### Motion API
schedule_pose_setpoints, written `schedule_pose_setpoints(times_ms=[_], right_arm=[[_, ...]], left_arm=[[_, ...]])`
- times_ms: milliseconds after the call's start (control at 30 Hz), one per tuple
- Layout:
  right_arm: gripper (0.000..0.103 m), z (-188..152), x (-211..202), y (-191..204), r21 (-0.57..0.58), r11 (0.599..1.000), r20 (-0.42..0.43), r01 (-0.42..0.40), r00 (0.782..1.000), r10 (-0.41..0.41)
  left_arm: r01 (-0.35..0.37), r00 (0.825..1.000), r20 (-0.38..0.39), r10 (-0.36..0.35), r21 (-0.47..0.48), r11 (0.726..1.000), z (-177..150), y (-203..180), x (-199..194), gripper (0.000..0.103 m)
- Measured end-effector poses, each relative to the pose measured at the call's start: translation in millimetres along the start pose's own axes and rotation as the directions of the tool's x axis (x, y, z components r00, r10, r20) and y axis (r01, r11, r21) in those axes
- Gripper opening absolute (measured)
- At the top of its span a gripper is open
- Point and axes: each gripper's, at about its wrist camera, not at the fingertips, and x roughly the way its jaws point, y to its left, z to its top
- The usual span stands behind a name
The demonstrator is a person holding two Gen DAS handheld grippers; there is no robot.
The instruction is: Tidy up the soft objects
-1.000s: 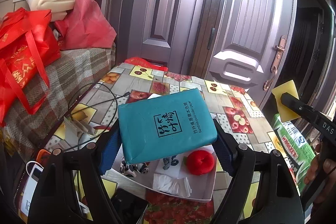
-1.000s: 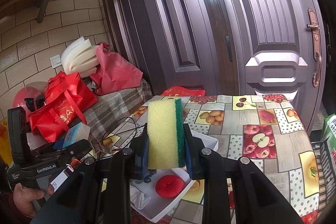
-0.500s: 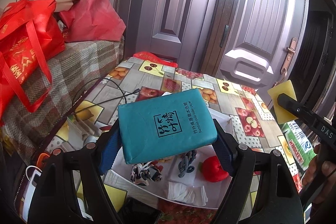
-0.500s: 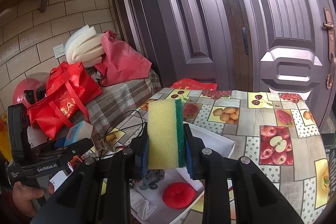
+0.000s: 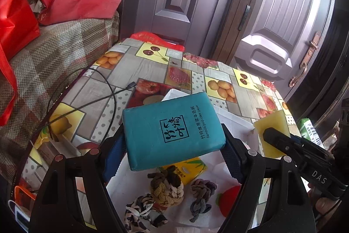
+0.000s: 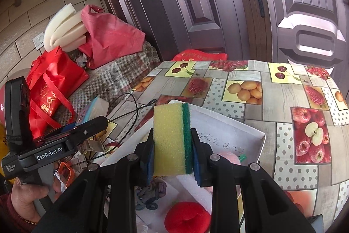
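Above the white tray [image 5: 234,123] on the fruit-print tablecloth [image 5: 152,71], your left gripper [image 5: 174,145] is clamped on a teal tissue pack [image 5: 173,131], one blue pad against each short end, its printed face turned up and slightly tilted. Below it in the tray lie a yellow tissue packet [image 5: 192,169], three knotted fabric bundles, one brown [image 5: 166,187], one grey-purple [image 5: 200,195] and one leopard-patterned [image 5: 139,211], and a red soft ball [image 5: 229,200] partly behind your right finger. A black cable [image 5: 109,93] loops across the cloth to the left of the tray.

Your right gripper [image 6: 172,154] is closed on a yellow sponge [image 6: 170,139] with a green scouring layer on its right side; the sponge stands upright between the pads, held over the tray's [image 6: 229,121] near half. Under it you can see the red ball [image 6: 187,220] and the grey bundle [image 6: 150,191]. From the left view the sponge [image 5: 271,130] shows at the tray's right edge, beside the teal pack without touching it. Red bags [image 6: 54,82] sit on the checked cover to the left of the table.
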Motion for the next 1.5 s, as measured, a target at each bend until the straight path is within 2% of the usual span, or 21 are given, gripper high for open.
schedule_pose_setpoints(times_ms=[267,433,467,500,533,567,600,633,933,1033,1133,1233,1400,1433,1500], right_arm=[[0.028,-11.8,37.3,-17.9,0.023,0.999,-0.09,0.026,0.996,-0.024],[0.031,-15.2,45.8,-19.1,0.025,0.999,-0.101,0.039,0.994,-0.036],[0.036,-15.7,45.3,-18.0,0.016,0.999,-0.094,0.041,0.995,-0.039],[0.055,-16.4,44.0,-17.0,0.008,0.999,-0.086,0.044,0.995,-0.043],[0.082,-17.2,42.3,-16.1,0.004,0.999,-0.075,0.041,0.996,-0.041],[0.092,-18.0,40.0,-15.2,0.001,0.999,-0.065,0.04,0.997,-0.04],[0.101,-19.0,37.3,-14.6,-0.001,0.999,-0.055,0.048,0.997,-0.048],[0.103,-20.0,35.4,-14.2,-0.005,0.999,-0.05,0.048,0.998,-0.048],[0.103,-32.8,1.2,0.3,-0.064,0.996,-0.014,0.059,0.998,-0.06],[0.103,-34.5,-14.5,9.3,-0.104,0.991,0.006,0.089,0.996,-0.089],[0.103,-34.8,-37.1,15.4,-0.13,0.98,0.065,0.151,0.987,-0.144],[0.103,-32.2,-66.4,17.6,-0.116,0.968,0.142,0.225,0.968,-0.208],[0.103,-20.7,-124.6,10.0,0.015,0.93,0.271,0.368,0.894,-0.358],[0.103,-18.0,-133.9,7.8,0.025,0.927,0.282,0.374,0.887,-0.365],[0.103,-15.1,-151.8,3.2,0.033,0.93,0.306,0.366,0.882,-0.358]], left_arm=[[-0.018,0.996,-0.087,0.019,0.005,1.0,-20.5,-10.3,43.5,0.08],[-0.047,0.994,-0.098,0.048,0.011,0.999,-24.2,-10.1,52.9,0.082],[-0.057,0.993,-0.101,0.058,0.016,0.998,-24.7,-9.8,54.0,0.084],[-0.068,0.993,-0.099,0.069,0.019,0.998,-25.4,-9.2,54.1,0.09],[-0.081,0.992,-0.094,0.082,0.019,0.997,-26.1,-8.3,53.1,0.097],[-0.101,0.991,-0.085,0.102,0.018,0.995,-26.6,-6.7,51.7,0.103],[-0.109,0.991,-0.071,0.11,0.018,0.994,-27.4,-5.2,48.4,0.103],[-0.108,0.992,-0.056,0.109,0.017,0.994,-28.5,-4.2,44.5,0.103],[-0.129,0.992,0.016,0.128,0.015,0.992,-35.1,-9.6,0.7,0.103],[-0.1,0.995,0.03,0.1,0.014,0.995,-36.9,-17.7,-17.1,0.103],[-0.088,0.995,0.05,0.087,0.027,0.996,-36.1,-27.4,-39.3,0.103],[-0.12,0.989,0.096,0.115,0.048,0.992,-30.4,-37.5,-68.4,0.103],[-0.162,0.967,0.206,0.151,0.04,0.986,-16.1,-48.2,-128.3,0.103],[-0.182,0.96,0.223,0.171,0.029,0.983,-14.6,-50.8,-139.0,0.103],[-0.259,0.935,0.253,0.251,-0.001,0.966,-14.4,-56.7,-156.8,0.103]])
